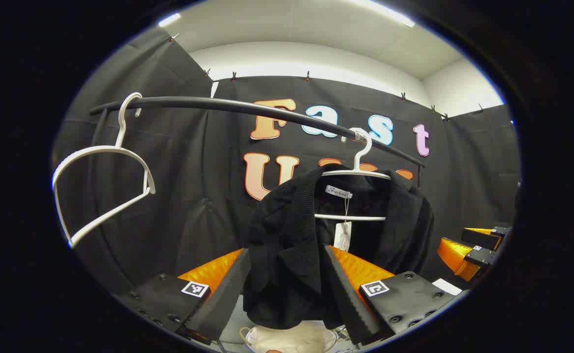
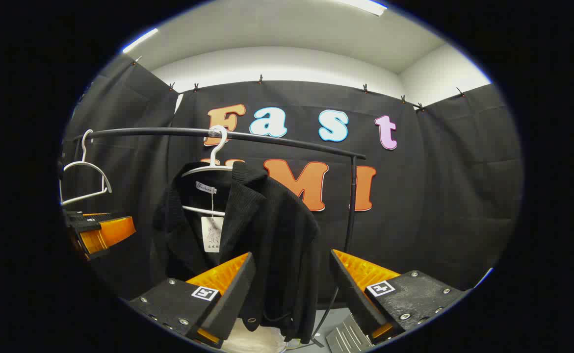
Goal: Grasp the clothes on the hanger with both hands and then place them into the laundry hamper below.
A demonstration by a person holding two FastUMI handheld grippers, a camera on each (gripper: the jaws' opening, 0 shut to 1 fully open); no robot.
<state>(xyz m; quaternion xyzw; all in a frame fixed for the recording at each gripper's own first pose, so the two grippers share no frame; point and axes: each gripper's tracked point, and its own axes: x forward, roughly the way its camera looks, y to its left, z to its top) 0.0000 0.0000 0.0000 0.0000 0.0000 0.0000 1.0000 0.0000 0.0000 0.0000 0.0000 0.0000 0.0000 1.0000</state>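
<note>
Two grippers: both have their jaws spread wide with jacket cloth between the fingers, neither pressing on it yet.
Left gripper: in the left gripper view it straddles the jacket's front panel and lapel at 6 o'clock; whether the fingers touch the cloth I cannot tell.
Right gripper: in the right gripper view the jacket's other side hangs between its fingers at 6 o'clock.
Jacket: black, hanging on a white hanger from the rail, paper tag inside the collar.
Hamper: a pale rim shows directly below the jacket at 6 o'clock.
Spare hanger: bare, at 9 o'clock on the rail, well apart from the jacket.
Step in hand: closing on the cloth.
Doing it well: I judge each gripper should take a thick fold near the shoulders, close both together, then lift up toward 12 o'clock so the collar slips off the hanger rather than dragging it along the rail.
Risk: thin single-layer pinches may slip.
</note>
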